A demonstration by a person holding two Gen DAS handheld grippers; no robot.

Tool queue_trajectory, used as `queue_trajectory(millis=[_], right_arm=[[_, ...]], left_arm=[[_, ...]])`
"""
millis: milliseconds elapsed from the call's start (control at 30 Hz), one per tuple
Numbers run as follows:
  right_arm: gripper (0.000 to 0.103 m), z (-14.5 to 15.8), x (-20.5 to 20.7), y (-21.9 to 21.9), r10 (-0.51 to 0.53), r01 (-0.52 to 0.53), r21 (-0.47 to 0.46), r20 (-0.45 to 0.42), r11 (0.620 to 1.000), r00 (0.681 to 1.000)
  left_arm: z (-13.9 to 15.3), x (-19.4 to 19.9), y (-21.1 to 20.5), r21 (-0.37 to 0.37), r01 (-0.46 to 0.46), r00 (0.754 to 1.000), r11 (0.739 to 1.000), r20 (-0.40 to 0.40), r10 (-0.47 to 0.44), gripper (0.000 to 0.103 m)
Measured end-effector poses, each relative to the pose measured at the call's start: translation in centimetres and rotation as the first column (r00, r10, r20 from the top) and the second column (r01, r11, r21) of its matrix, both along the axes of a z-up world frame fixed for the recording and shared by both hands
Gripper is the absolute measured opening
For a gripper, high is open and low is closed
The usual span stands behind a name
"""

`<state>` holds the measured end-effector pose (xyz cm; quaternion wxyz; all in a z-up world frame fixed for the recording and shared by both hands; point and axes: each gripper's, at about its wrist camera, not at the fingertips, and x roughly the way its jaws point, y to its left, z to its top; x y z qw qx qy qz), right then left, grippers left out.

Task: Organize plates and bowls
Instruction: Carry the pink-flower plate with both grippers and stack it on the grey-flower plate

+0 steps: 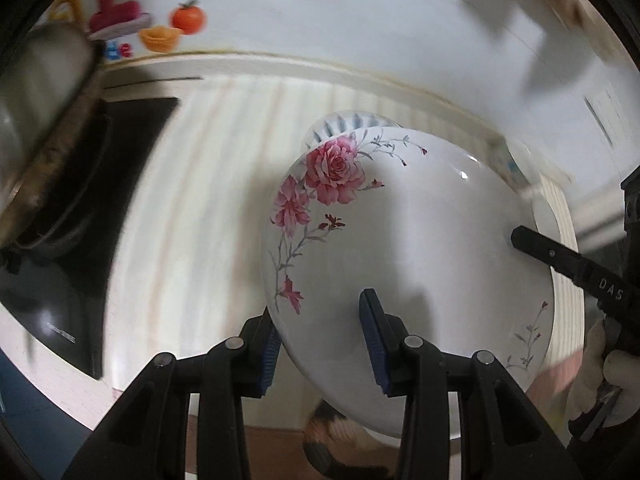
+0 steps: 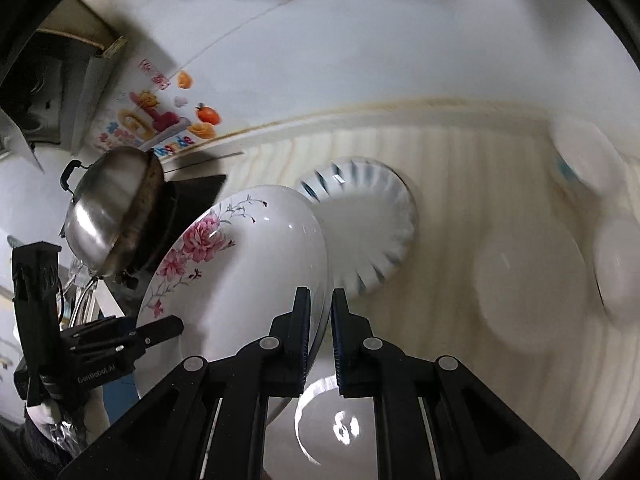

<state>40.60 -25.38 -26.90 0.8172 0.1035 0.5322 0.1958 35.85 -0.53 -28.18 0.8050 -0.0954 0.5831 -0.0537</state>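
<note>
The left gripper [image 1: 324,340] is clamped on the near rim of a large white ceramic plate printed with pink roses [image 1: 404,248], one blue-padded finger under the plate and the other on its face. The right gripper [image 2: 320,332] is pinched on the opposite rim of the same plate [image 2: 256,264], its fingers nearly together with the thin edge between them. The plate is held tilted above a pale striped countertop [image 2: 460,200], clear of it. "DAS" is read on the right gripper's finger in the left view, and "GenRobot.AI" on the left gripper's body in the right view. Behind the plate a white fluted plate with blue rim strokes [image 2: 368,216] lies on the counter. Further left a stainless steel wok [image 2: 108,208] sits on a black cooktop [image 1: 92,208]. A colourful fruit sticker [image 2: 160,124] is seen on the wall; its writing cannot be read.
</note>
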Motion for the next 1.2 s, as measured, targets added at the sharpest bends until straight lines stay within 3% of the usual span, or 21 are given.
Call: queue_trajectory(millis=[200, 500, 767, 1200], right_arm=[[0.012, -3.1, -6.8, -5.0, -0.104, 0.104, 0.006, -0.066, 0.995, 0.992], [0.012, -8.0, -12.1, -8.5, -0.178, 0.183, 0.02, -0.158, 0.983, 0.971], [0.012, -10.0, -12.4, -9.1, -0.198, 0.206, 0.018, -0.203, 0.978, 0.959], [0.014, -10.7, -11.9, -8.7, -0.192, 0.2, 0.003, -0.27, 0.98, 0.944]], left_arm=[[-1.9, -2.1, -3.7, 0.006, 0.104, 0.993, 0.995, -0.06, -0.104, 0.035], [-5.0, -3.4, -6.7, 0.054, 0.176, 0.978, 0.983, -0.126, -0.168, 0.035], [-6.6, -4.0, -7.7, 0.09, 0.2, 0.969, 0.976, -0.168, -0.183, 0.035], [-8.9, -5.0, -7.4, 0.093, 0.205, 0.957, 0.974, -0.23, -0.179, 0.034]])
